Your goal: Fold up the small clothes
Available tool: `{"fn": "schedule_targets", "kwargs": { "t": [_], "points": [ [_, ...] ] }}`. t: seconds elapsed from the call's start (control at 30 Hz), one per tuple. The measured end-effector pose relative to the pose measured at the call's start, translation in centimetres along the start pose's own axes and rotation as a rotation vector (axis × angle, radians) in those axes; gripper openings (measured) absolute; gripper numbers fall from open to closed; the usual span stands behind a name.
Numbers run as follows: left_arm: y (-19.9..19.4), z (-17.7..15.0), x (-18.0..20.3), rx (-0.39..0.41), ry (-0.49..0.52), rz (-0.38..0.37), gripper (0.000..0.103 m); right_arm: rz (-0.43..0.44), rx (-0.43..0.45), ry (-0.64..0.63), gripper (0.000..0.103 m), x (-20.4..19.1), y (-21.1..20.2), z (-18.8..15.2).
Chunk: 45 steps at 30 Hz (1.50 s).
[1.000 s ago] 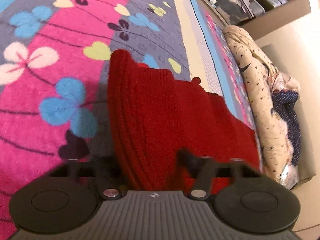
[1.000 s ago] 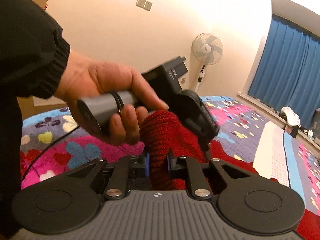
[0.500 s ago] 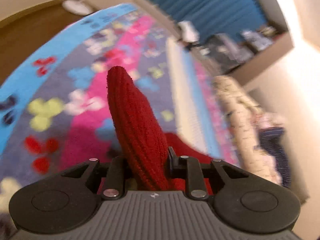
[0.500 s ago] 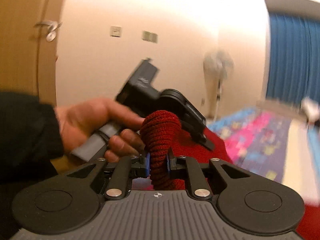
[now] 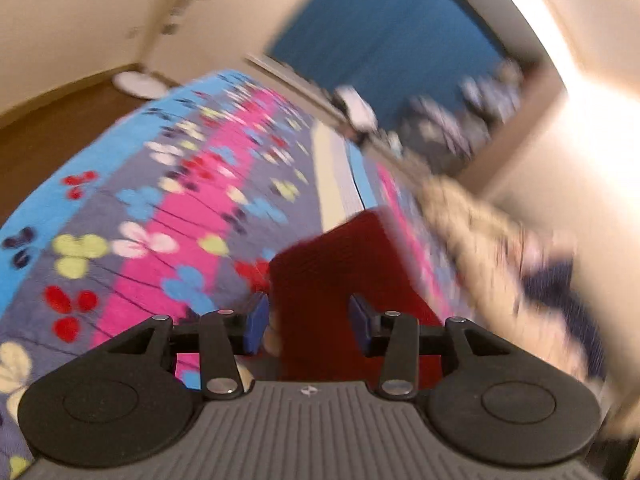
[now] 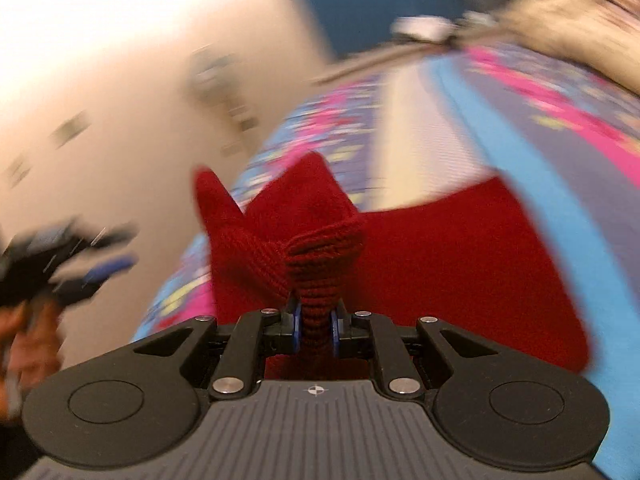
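Note:
A red knitted garment (image 5: pixel 340 264) lies on the flowered bedspread (image 5: pixel 140 220), just past my left gripper (image 5: pixel 308 322). That gripper's jaws are opening: the red knit shows in the gap, but the blue pads (image 5: pixel 256 322) do not press on it. My right gripper (image 6: pixel 316 326) is shut on a bunched fold of the same garment (image 6: pixel 320 264), which stands up in a peak above the pads. The rest of the knit spreads flat to the right. In the blurred right wrist view, the left gripper (image 6: pixel 68 268) and the hand (image 6: pixel 28 344) holding it are at the left edge.
A heap of cream and dark patterned clothes (image 5: pixel 480 232) runs along the wall side of the bed. A blue curtain (image 5: pixel 380 40) hangs behind it. A fan's white base (image 5: pixel 140 82) stands on the wooden floor (image 5: pixel 48 128) beyond the bed's far edge.
My left gripper's jaws have parted and let go of the upright red fold, which now lies low on the bed. My right gripper has rolled and swung sideways, still clamped on the knit.

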<state>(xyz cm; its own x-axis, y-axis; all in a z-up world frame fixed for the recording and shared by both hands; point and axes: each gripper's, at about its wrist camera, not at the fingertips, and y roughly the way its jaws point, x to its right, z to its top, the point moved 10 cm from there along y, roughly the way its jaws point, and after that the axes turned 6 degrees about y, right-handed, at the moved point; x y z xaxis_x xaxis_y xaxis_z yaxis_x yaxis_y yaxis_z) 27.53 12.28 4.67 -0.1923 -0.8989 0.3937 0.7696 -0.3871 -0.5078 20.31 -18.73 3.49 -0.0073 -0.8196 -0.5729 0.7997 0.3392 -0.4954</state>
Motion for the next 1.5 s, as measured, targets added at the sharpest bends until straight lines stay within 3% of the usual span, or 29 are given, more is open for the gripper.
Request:
{"fn": "schedule_targets", "kwargs": {
  "t": [0.1,0.17,0.23,0.33,0.4,0.47,0.63,0.67,0.77,0.9,0.97,1.0,1.07,1.1,1.13,1.17,1.3,1.37,1.5],
  "points": [
    [1.9,-3.3,4.8,-0.083,0.182,-0.026,0.048,-0.185,-0.006,0.191,0.013,9.0,-0.7,-0.2],
    [3.4,-5.7,7.4,-0.141,0.299,-0.038,0.047,-0.240,-0.051,0.336,0.013,12.9,-0.3,-1.5],
    [4.8,-8.2,9.4,-0.179,0.399,-0.048,0.046,-0.203,-0.040,0.381,0.013,13.4,-0.5,-1.6],
    [7.0,-10.9,11.4,-0.209,0.478,-0.081,0.045,-0.123,-0.013,0.312,0.019,11.7,-0.8,-0.9],
    [8.0,-12.2,12.4,-0.227,0.502,-0.095,0.043,-0.089,-0.012,0.296,0.030,11.6,-0.9,-0.4],
    [9.0,-13.3,12.8,-0.262,0.532,-0.099,0.043,-0.073,-0.013,0.326,0.052,12.5,-0.8,0.0],
    [11.0,-15.3,12.6,-0.323,0.657,-0.042,0.043,-0.052,-0.073,0.365,0.053,13.7,1.2,0.5],
    [11.1,-15.5,12.6,-0.322,0.675,-0.038,0.043,-0.028,-0.102,0.345,0.042,13.3,1.8,0.3],
    [11.1,-15.0,12.5,-0.309,0.674,-0.043,0.043,-0.001,-0.075,0.201,0.026,11.3,0.5,0.9],
    [10.0,-13.2,13.5,-0.240,0.598,-0.129,0.044,0.169,0.173,0.077,0.023,7.5,-5.5,4.6],
    [9.5,-12.7,14.2,-0.217,0.578,-0.175,0.044,0.133,0.257,0.030,0.023,7.5,-7.8,4.7],
    [9.8,-12.9,14.1,-0.235,0.585,-0.172,0.044,0.035,0.237,0.050,0.023,9.4,-7.6,4.0],
    [10.9,-14.0,13.7,-0.291,0.636,-0.127,0.046,-0.144,0.062,0.137,0.023,14.0,-4.9,1.4],
    [11.2,-14.6,13.6,-0.316,0.659,-0.118,0.047,-0.208,-0.078,0.189,0.023,16.2,-3.2,-0.8],
    [11.4,-14.8,13.7,-0.317,0.682,-0.110,0.048,-0.208,-0.124,0.246,0.024,17.1,-2.6,-1.9],
    [11.4,-14.7,13.8,-0.309,0.693,-0.104,0.048,-0.200,-0.117,0.266,0.025,17.2,-2.6,-1.9],
    [11.7,-14.0,13.2,-0.303,0.638,-0.108,0.049,-0.199,-0.060,0.150,0.034,15.9,-3.8,-0.6],
    [11.4,-13.3,13.3,-0.270,0.619,-0.115,0.048,-0.207,-0.046,0.182,0.046,16.7,-4.2,-0.4],
    [10.0,-12.1,14.6,-0.192,0.595,-0.159,0.048,-0.265,0.103,0.126,0.050,17.2,-5.5,2.1]
  ]
}}
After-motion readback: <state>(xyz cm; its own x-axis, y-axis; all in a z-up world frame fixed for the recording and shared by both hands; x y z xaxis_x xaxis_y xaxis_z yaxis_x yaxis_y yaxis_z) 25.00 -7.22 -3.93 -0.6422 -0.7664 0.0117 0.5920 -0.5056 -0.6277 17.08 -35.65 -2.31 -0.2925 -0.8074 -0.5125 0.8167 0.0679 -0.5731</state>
